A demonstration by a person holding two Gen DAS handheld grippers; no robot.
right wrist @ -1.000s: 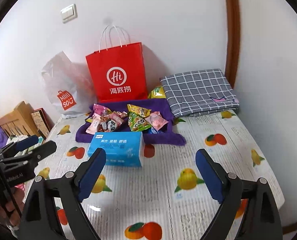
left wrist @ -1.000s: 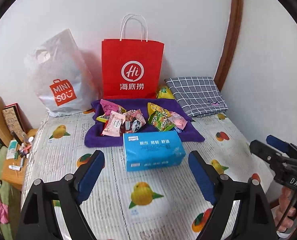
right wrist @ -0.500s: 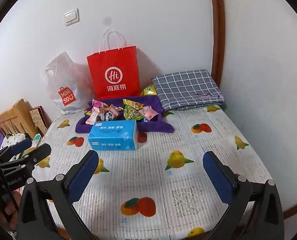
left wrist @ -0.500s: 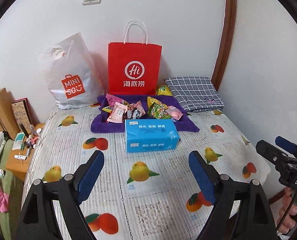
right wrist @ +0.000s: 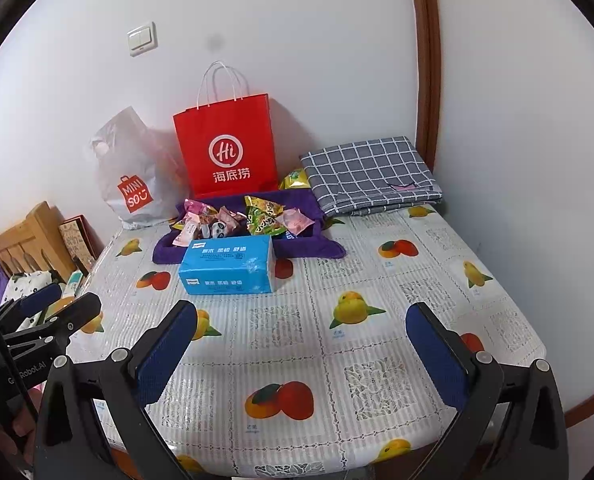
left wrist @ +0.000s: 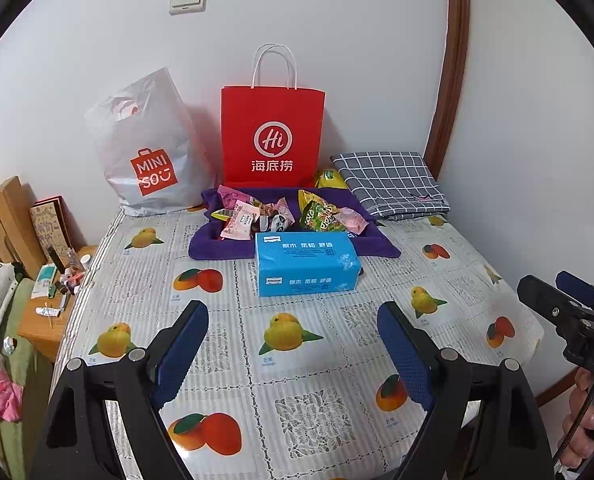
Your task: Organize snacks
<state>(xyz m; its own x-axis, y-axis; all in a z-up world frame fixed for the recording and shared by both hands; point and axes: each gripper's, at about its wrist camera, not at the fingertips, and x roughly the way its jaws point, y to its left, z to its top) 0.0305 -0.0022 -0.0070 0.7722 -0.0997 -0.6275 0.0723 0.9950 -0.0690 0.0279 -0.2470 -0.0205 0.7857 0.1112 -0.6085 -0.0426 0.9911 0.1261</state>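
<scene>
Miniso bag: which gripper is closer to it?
Left. The left gripper is across the table from the Miniso bag; the right gripper is farther right.

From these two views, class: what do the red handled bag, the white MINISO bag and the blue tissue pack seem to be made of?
Red handled bag: probably matte paper; stiff flat faces, crisp edges, twisted cord handles.
White MINISO bag: likely thin plastic; glossy, crumpled, translucent near its cut-out handle.
Blue tissue pack: apparently soft plastic film; shiny glints, slightly sagging corners.
</scene>
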